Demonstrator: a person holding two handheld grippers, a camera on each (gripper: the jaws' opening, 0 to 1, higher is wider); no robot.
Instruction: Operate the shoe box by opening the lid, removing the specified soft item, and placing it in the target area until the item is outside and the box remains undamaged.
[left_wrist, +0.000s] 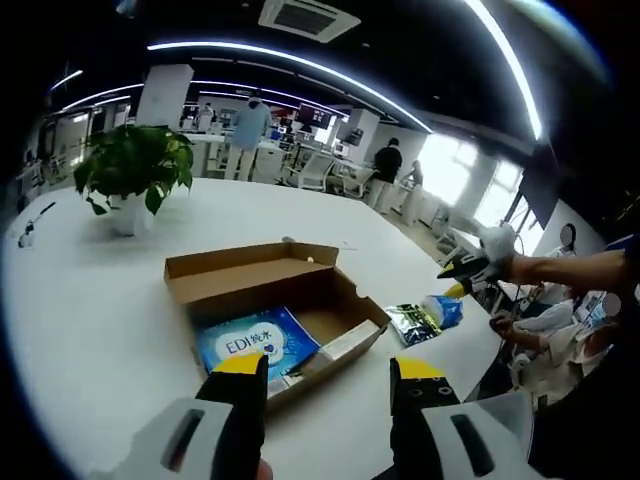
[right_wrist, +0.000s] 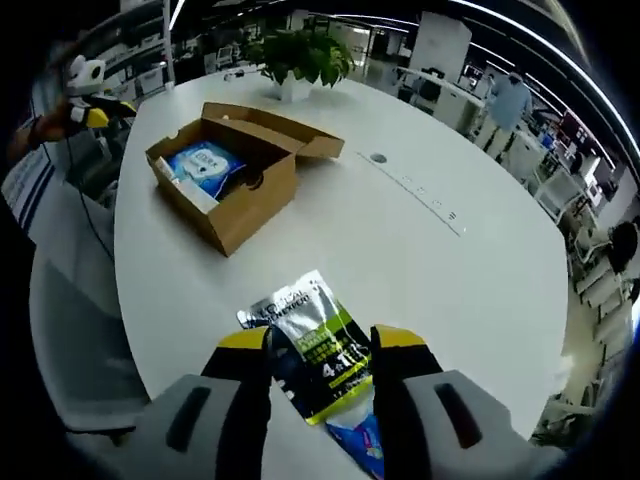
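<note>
Shoe box (left_wrist: 280, 305) sits on the white table (left_wrist: 100, 320), lid flipped open. Inside it: a blue soft pack (left_wrist: 255, 343) marked "EDI", lying flat on the box floor, next to a small white item.

Left gripper (left_wrist: 328, 380) hovers just short of the box's near edge — jaws parted, nothing between them.

Right gripper (right_wrist: 320, 350) is well away from the box (right_wrist: 225, 175), over the table edge; jaws spread, straddling a silver-green sachet (right_wrist: 315, 340) lying flat on the table with a blue packet (right_wrist: 358, 440) under it. Can't tell whether the pads touch the sachet — no visible grip.

Potted plant (left_wrist: 135, 170) stands beyond the box.
</note>
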